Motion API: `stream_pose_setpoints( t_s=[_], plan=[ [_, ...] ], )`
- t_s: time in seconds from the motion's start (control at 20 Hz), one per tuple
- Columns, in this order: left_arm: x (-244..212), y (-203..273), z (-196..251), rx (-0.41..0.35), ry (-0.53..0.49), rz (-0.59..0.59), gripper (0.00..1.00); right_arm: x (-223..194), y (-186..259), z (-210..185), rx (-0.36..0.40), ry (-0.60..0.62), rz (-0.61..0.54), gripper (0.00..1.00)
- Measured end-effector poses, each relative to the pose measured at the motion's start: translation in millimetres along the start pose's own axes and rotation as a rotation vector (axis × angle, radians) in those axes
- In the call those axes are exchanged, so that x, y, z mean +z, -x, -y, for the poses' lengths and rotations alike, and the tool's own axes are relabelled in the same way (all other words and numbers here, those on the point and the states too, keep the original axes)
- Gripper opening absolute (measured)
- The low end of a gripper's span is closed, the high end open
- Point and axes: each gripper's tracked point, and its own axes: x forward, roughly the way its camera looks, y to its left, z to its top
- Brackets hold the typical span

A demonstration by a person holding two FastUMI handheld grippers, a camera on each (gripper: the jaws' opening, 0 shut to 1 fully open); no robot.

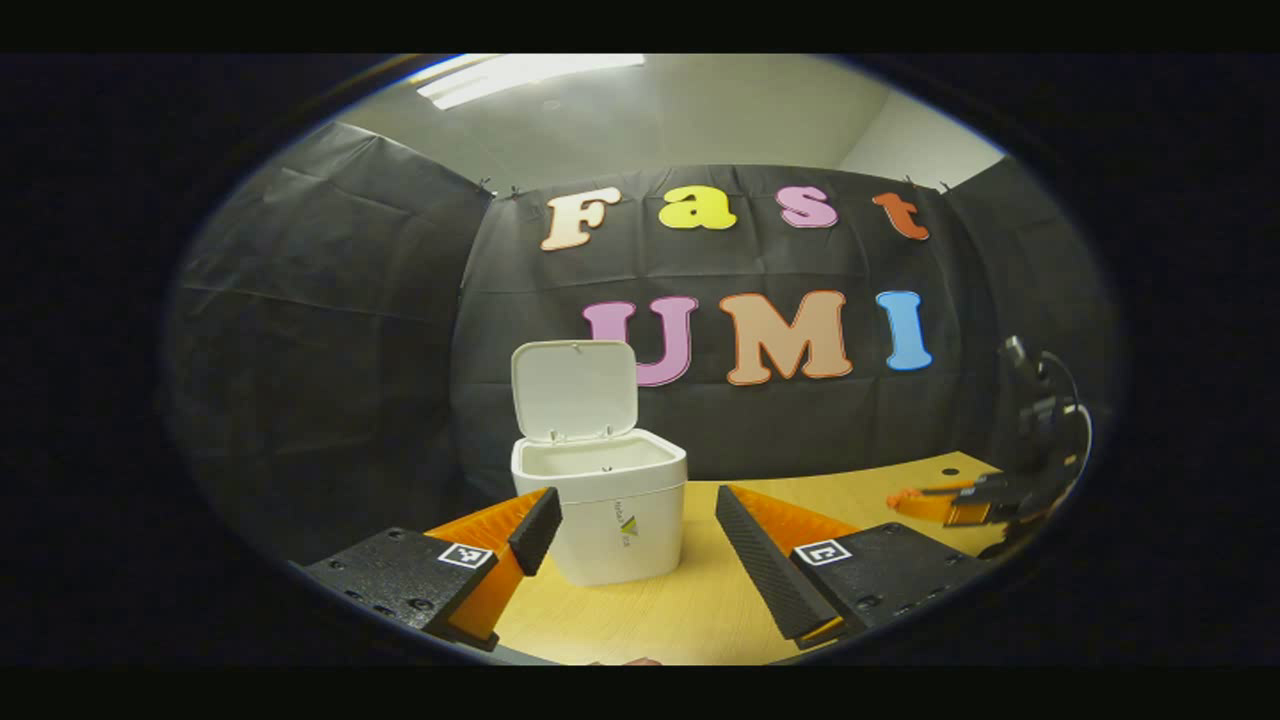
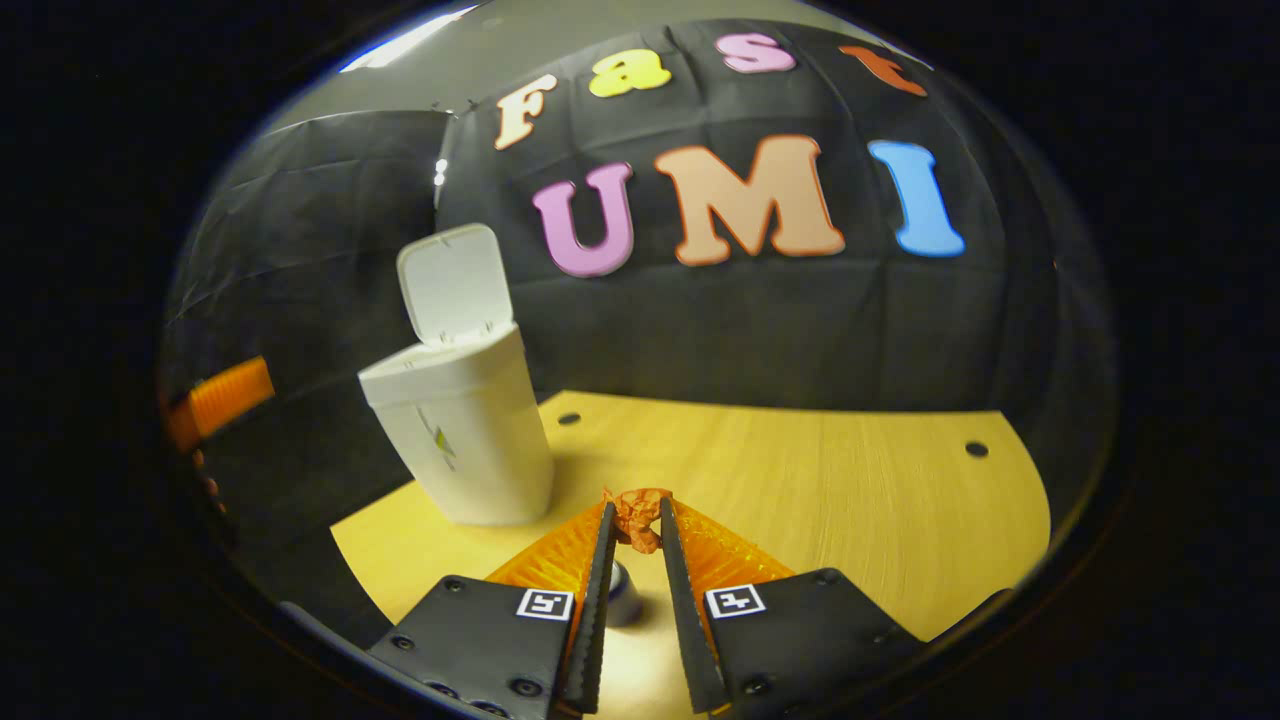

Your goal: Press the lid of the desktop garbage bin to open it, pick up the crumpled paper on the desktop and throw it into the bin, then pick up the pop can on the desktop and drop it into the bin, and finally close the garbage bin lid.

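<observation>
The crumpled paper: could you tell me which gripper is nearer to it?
Right. The right gripper has the crumpled paper between its fingers; the left gripper hangs open facing the bin.

Left gripper view sits low over the wooden table [image 1: 700, 610], facing the open garbage bin [image 1: 600, 500] straight on and near. Right gripper view looks from farther right, tilted down, the bin [image 2: 460, 430] off to its left; both share bin, tabletop and back wall.

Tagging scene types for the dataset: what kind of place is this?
Likely a staged recording booth: black cloth wall, bare wooden desktop, one white bin with lid up, office ceiling light above.
</observation>
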Motion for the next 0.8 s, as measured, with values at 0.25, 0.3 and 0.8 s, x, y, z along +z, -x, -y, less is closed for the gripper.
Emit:
stream_pose_setpoints(
  t_s=[0.25,0.3,0.8],
  plan=[
    [-11,-12,-26,-0.018,0.033,-0.003,0.95,111,-30,-88,0.098,0.08,0.17,0.35],
    [-13,-13,-34,-0.017,0.038,-0.004,0.93,120,-43,-106,0.116,0.097,0.182,0.35],
    [-53,-1,-121,0.056,0.028,-0.079,0.93,99,-220,-205,0.11,0.165,0.016,0.35]
  ],
)
